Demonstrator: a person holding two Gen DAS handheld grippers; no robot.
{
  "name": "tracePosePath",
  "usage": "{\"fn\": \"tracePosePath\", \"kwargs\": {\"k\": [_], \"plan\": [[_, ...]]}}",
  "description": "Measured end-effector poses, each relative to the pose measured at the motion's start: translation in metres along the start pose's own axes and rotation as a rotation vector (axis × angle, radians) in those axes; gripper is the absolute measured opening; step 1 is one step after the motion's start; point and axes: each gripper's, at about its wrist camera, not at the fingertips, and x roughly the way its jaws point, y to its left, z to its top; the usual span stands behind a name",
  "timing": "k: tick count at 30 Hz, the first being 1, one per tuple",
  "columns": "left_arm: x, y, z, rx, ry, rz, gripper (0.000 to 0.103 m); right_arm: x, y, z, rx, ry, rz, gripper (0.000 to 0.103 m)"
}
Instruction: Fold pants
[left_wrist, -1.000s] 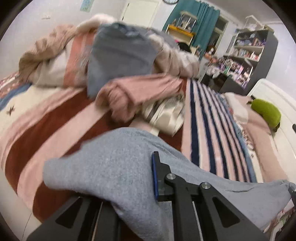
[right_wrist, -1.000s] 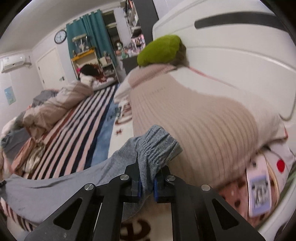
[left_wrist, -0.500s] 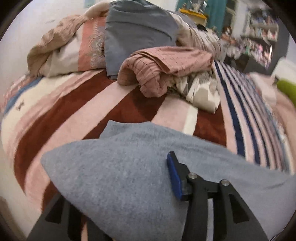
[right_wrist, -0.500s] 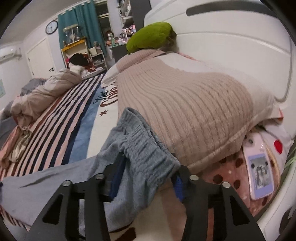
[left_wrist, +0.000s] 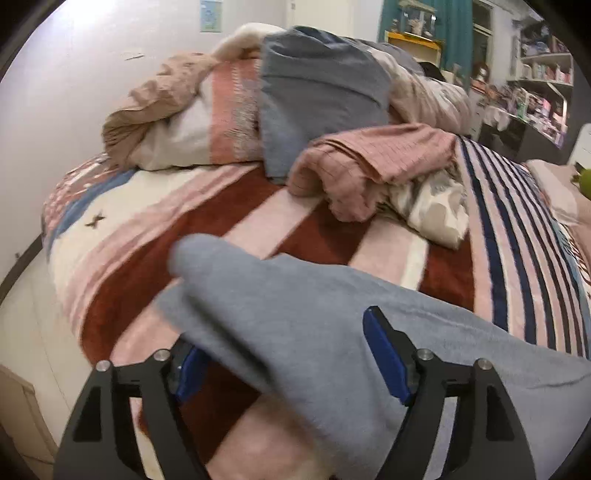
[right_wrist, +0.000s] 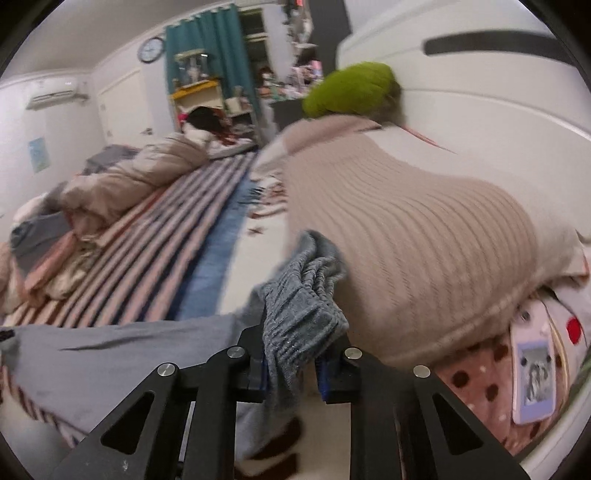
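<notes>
Grey sweatpants lie stretched across the striped bed. In the left wrist view my left gripper is open wide, its blue pads either side of the leg end, which drapes loosely between them. In the right wrist view the ribbed waistband bunches up between the fingers of my right gripper, whose jaws stand partly apart around the cloth, beside the beige pillow. The pants' leg runs off to the left.
A pile of quilt and clothes sits at the far end of the bed. A beige knitted pillow, a green cushion and the white headboard lie to the right. A phone lies by the pillow.
Both grippers have opened and let go of the pants. The left gripper has drawn back from the leg end. The right gripper's jaws have then narrowed around the waistband.
</notes>
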Motion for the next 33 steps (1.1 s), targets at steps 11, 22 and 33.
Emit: {"fn": "tracePosePath", "kwargs": {"k": [11, 22, 33], "plan": [[-0.04, 0.022, -0.012, 0.079, -0.094, -0.03, 0.083, 0.015, 0.144, 0.039, -0.185, 0.044, 0.249, 0.01], [-0.05, 0.055, -0.029, 0.065, -0.113, -0.075, 0.084, 0.084, 0.284, -0.009, -0.335, 0.301, 0.41, 0.01], [-0.036, 0.054, -0.042, 0.052, -0.085, -0.237, 0.084, 0.104, 0.336, -0.058, -0.465, 0.415, 0.427, 0.01]]}}
